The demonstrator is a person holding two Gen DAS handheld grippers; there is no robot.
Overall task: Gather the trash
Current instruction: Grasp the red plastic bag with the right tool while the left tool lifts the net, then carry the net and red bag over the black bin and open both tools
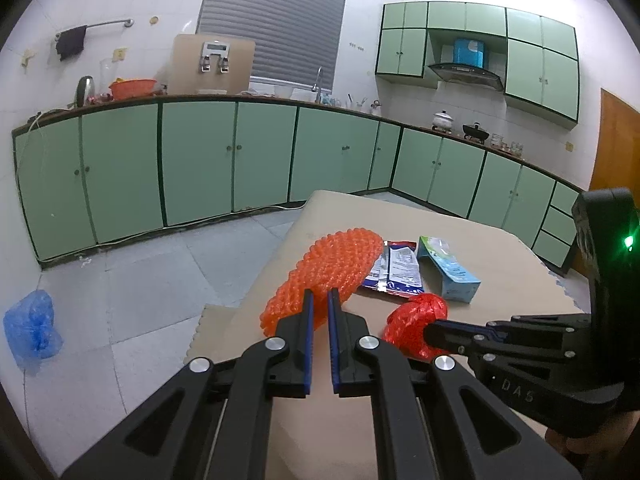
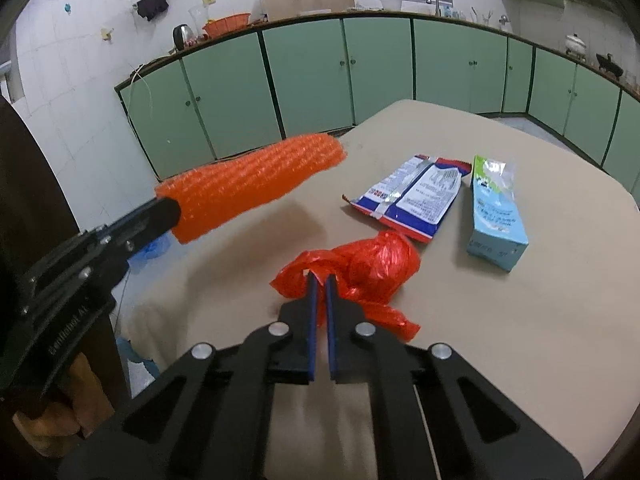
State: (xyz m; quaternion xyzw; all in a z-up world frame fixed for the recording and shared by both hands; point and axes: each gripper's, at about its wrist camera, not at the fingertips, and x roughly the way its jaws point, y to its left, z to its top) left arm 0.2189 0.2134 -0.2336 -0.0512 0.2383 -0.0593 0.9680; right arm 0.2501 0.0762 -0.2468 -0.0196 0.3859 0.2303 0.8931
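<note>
My left gripper point(image 1: 320, 294) is shut on a roll of orange bubble wrap point(image 1: 324, 272) and holds it above the table's left edge; the roll also shows in the right wrist view point(image 2: 256, 184). My right gripper point(image 2: 320, 280) is shut on a crumpled red plastic bag point(image 2: 368, 264), which rests on the beige table point(image 2: 520, 340); the bag also shows in the left wrist view point(image 1: 416, 320). A flattened blue and white snack wrapper point(image 2: 416, 196) and a light blue carton point(image 2: 496, 216) lie on the table beyond the bag.
A blue plastic bag point(image 1: 32, 328) sits on the tiled floor at the left. Green cabinets point(image 1: 200, 160) line the walls under a cluttered counter. A brown door point(image 1: 616, 144) is at the right. The table edge runs close on the left.
</note>
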